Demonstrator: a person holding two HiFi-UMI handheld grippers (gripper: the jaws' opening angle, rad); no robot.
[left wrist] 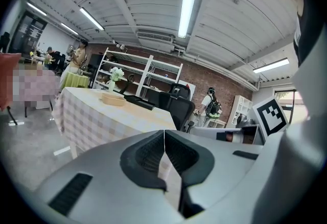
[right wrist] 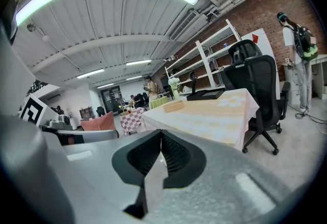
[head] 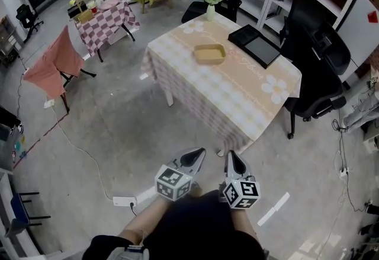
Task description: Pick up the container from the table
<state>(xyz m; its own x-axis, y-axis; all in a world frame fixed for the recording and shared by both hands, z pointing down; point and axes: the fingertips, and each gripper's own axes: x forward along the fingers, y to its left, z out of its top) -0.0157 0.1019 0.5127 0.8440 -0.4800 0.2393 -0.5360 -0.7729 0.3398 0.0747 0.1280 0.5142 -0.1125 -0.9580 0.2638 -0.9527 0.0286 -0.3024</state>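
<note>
While I stood well short of the table, I held my left gripper [head: 197, 157] and right gripper [head: 233, 159] side by side low in front of me. Each had its jaws pressed together with nothing between them. Concrete floor [head: 148, 128] lay between me and the table [head: 237, 96], whose pale checked cloth hung down its sides. The container [head: 209, 54] sat on the far half of the tabletop, touching nothing else. A black tray [head: 256, 45] lay near it to the right, and a vase [head: 211, 1] of flowers stood beyond it at the far edge. A black chair [head: 320, 57] stood at the table's right side.

The container looked to me like a shallow, open, tan dish with a raised rim, and I saw nothing in it. I judged it light and fairly stiff, though I could not tell what it was made of. It lay flat on the cloth, so there was nothing to get under. The rim seemed the place to take hold, one jaw inside the wall and one outside, on the near long side. A thin wall might flex or slip and tip the dish, so I reckoned on a gentle squeeze, perhaps with my other gripper on the opposite rim to keep it level. First my jaws had to be spread.
</note>
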